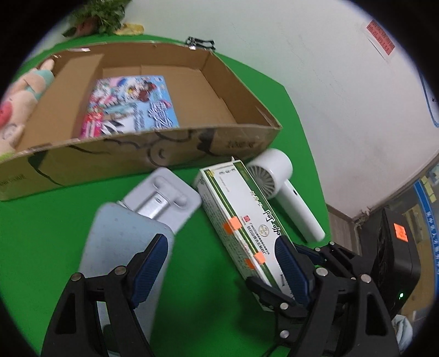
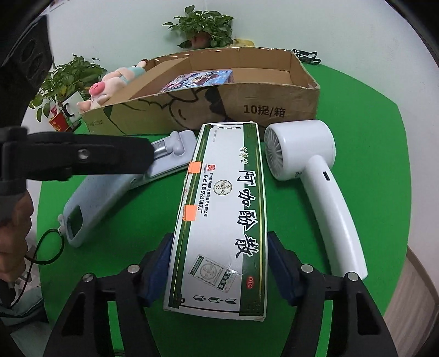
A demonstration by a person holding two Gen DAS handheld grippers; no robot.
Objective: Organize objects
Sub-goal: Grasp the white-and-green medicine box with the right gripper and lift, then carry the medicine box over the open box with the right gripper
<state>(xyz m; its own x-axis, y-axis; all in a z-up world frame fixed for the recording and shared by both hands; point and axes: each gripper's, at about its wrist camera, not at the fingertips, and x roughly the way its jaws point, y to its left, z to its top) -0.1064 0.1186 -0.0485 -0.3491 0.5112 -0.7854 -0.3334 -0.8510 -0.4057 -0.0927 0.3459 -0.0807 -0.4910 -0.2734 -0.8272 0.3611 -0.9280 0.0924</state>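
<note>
A white-and-green medicine box (image 2: 219, 219) lies on the green table in front of a cardboard box (image 2: 247, 101). My right gripper (image 2: 219, 263) is closed around the medicine box's near end, pads against both long sides. My left gripper (image 1: 219, 263) is open above the table, between a pale blue phone case (image 1: 123, 247) and the medicine box (image 1: 236, 208). A white hair dryer (image 2: 310, 170) lies right of the medicine box. A grey plastic tray with a metal part (image 1: 162, 200) lies beside the phone case. The cardboard box (image 1: 137, 162) holds a colourful booklet (image 1: 129, 107).
A plush pig (image 2: 109, 85) leans on the cardboard box's left end. Potted plants (image 2: 203, 24) stand behind the box by the white wall. The table's edge curves close on the right, with a black device (image 1: 395, 261) beyond it.
</note>
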